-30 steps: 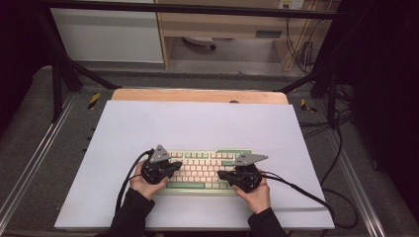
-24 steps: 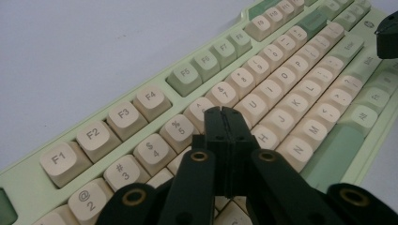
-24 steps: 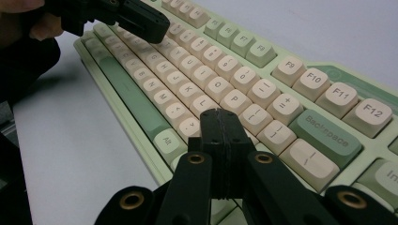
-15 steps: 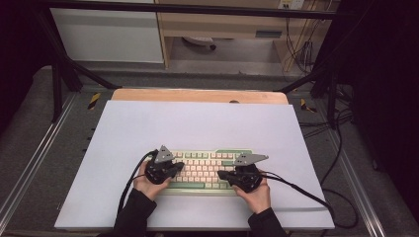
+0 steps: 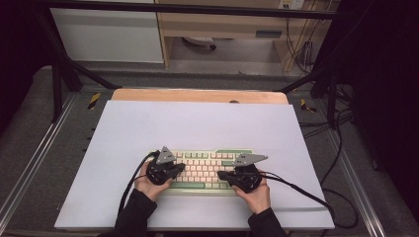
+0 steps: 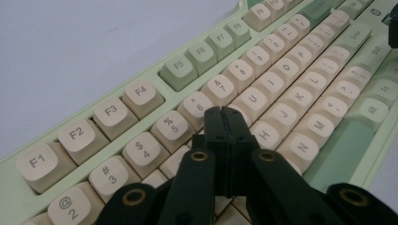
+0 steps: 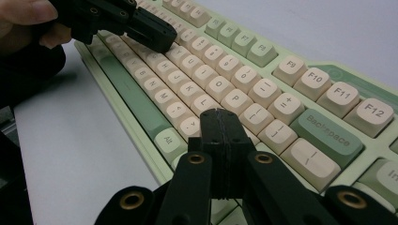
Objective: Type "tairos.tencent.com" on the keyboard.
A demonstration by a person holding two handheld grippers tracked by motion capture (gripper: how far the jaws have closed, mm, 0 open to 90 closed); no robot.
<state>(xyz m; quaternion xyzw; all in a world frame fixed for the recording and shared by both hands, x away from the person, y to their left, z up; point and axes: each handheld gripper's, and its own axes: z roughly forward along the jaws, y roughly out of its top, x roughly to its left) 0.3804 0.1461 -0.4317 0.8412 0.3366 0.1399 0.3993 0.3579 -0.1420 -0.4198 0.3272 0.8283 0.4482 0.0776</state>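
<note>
Up close, left gripper (image 6: pixel 224 115) jaws meet over keyboard (image 6: pixel 300 96) letters.

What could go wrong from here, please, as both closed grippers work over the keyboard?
1. The left gripper has its shut fingers above tightly packed keys near Y and H; the tip looks wider than the gaps, so it may press two keys together.
2. The right gripper hovers by the right-hand punctuation keys, so a slip could hit Backspace.
3. The keyboard lies loose on the smooth white mat; a slanted push might slide it.
</note>
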